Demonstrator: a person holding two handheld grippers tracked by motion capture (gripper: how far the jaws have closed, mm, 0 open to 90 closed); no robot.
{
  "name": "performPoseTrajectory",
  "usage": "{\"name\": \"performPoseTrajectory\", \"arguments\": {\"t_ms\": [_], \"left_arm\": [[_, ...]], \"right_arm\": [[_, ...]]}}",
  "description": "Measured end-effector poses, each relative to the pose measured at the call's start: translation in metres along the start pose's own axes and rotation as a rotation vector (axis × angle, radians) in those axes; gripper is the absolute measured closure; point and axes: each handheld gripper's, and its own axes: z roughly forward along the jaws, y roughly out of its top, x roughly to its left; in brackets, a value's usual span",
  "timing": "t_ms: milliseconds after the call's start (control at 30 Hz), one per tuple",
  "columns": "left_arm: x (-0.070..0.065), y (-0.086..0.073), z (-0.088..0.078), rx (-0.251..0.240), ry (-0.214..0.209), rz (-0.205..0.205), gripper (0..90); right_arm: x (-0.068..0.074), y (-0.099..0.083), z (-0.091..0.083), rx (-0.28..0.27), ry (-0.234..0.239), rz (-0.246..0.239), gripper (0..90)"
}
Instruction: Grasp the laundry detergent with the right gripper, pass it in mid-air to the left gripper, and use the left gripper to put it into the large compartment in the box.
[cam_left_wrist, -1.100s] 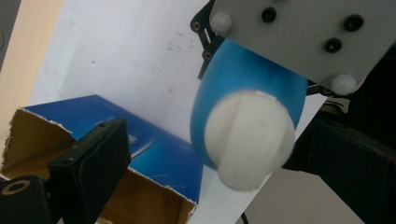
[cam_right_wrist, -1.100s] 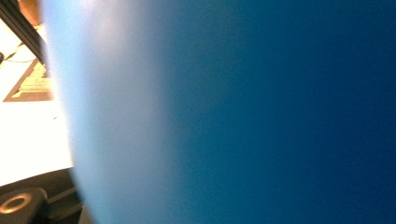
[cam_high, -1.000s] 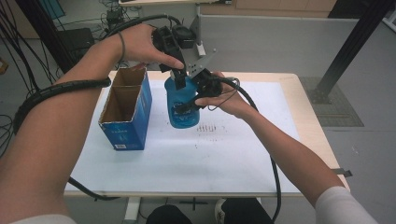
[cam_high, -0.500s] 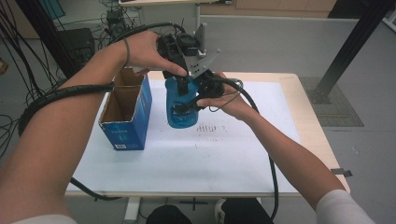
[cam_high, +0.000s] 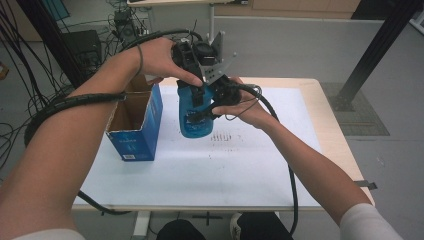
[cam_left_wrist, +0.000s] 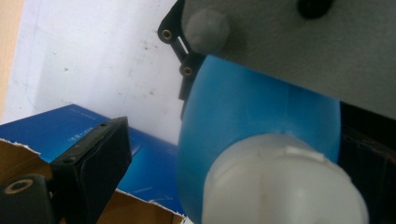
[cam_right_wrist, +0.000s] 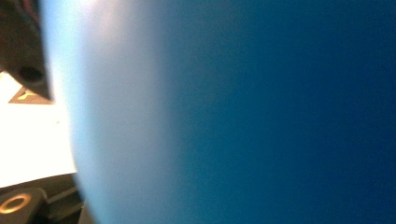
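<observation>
A blue translucent bottle (cam_high: 192, 119) with a white cap (cam_left_wrist: 280, 186) hangs above the table, left of centre. My right gripper (cam_high: 206, 106) is shut on its body from the right side. In the right gripper view the bottle's blue wall (cam_right_wrist: 233, 116) sits right against the camera. My left gripper (cam_high: 198, 90) comes down from above over the bottle's top. In the left gripper view its jaws stand open around the cap, and the left fingertip (cam_left_wrist: 100, 149) is clear of it. The grey plate of the right gripper (cam_left_wrist: 289, 42) crosses that view's top.
An open blue cardboard box (cam_high: 135, 132) stands on the white sheet (cam_high: 225, 170) left of the bottle, and its torn rim (cam_left_wrist: 93, 205) lies just below my left gripper. The table's wooden edge (cam_high: 325, 105) runs on the right. Cables trail from both grippers.
My left gripper has edged slightly right and down over the bottle's top. The bottle and the right gripper have kept their place.
</observation>
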Motion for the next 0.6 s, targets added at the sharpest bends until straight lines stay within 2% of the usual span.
{"name": "performPoseTrajectory", "arguments": {"t_ms": [33,67,600], "left_arm": [[-0.0002,0.0002,0.0001,0.000,0.000,0.001,6.9],[-0.0004,0.0004,0.0004,0.004,0.001,0.004,7.0],[-0.0043,-0.0027,0.0029,-0.002,0.016,0.026,7.5]], "right_arm": [[0.0000,0.0000,0.0000,0.000,0.000,0.000,43.4],[-0.0040,0.0005,0.0019,-0.034,-0.009,-0.055,43.4],[-0.0045,0.0010,0.0036,-0.030,-0.002,-0.050,43.4]]}}
